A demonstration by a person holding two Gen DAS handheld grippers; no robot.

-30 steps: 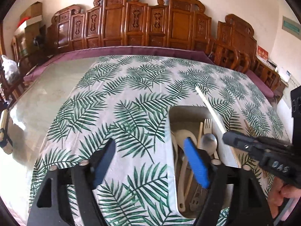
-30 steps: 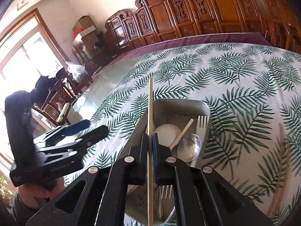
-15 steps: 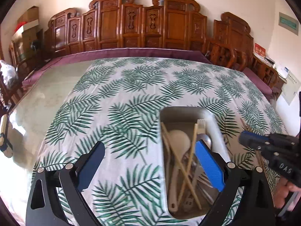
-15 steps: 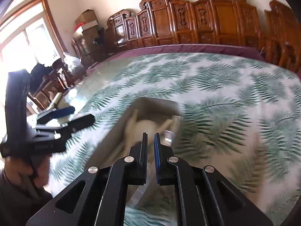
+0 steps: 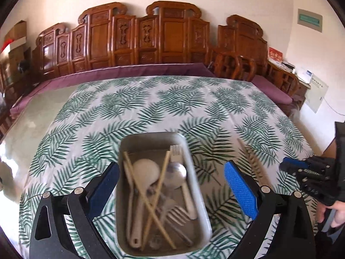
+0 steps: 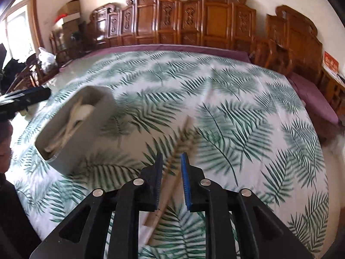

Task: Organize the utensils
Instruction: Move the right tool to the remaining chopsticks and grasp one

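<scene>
Grey tray [image 5: 195, 173] on leaf-print tabletop [image 5: 151, 112] collects spoons, forks, chopsticks; left gripper [image 5: 171, 184] straddles it, fingers wide, empty — right gripper [image 6: 171, 182] just opening, ungripped, over loose chopstick [image 6: 170, 183].

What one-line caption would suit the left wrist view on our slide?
Open left claw straddles a grey tray of spoons, forks and chopsticks on a fern-print tablecloth.

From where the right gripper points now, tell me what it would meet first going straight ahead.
Most likely the chopsticks lying on the leaf-print tablecloth: they run up between the right gripper's slightly parted fingers. Blur leaves depth uncertain.
</scene>
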